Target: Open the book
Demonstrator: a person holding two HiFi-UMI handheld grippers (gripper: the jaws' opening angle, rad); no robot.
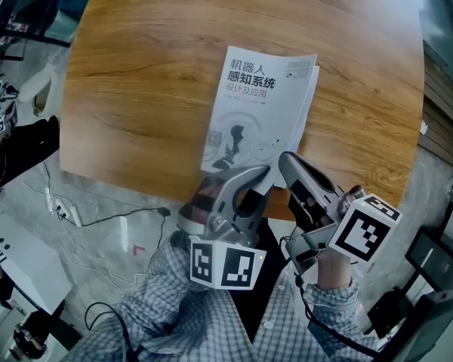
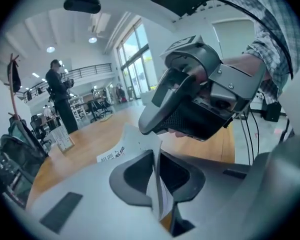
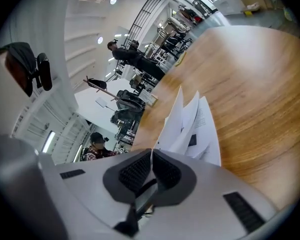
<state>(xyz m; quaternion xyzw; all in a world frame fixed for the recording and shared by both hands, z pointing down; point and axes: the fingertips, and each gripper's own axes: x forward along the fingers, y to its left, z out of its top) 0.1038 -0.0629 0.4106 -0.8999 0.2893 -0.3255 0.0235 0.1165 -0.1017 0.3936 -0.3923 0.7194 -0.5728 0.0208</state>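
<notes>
Round wooden table (image 1: 136, 66), seen from above. Book (image 1: 260, 104) lies flat on it, white cover up with the printed title readable from the near side, a little off table centre toward 5 o'clock; its near end reaches the table rim at 6 o'clock. Along the book's 3 o'clock edge the pages are fanned out, stepping past the cover. Left gripper (image 1: 255, 176) comes in from 6 o'clock of the head view, at the book's near end. Its jaws are closed on a thin bunch of white sheets. The left gripper view shows the paper pinched upright between the dark pads, with the printed cover curling up beyond them toward 11 o'clock. Right gripper (image 1: 288, 164) sits just beside it at 5 o'clock, tips at the book's near right corner. Its jaws are pressed together on the edge of one thin sheet, and the right gripper view shows loose pages spread beyond the jaws toward 1 o'clock. The two grippers are close together; whether they touch cannot be told. Marker cubes (image 1: 226, 266) ride on the grippers behind the jaws. Checked sleeves (image 1: 166, 300) at 6 o'clock. Cables (image 1: 98, 221) trail on the floor at 8 o'clock. A person (image 2: 60, 96) stands far back in the room.
</notes>
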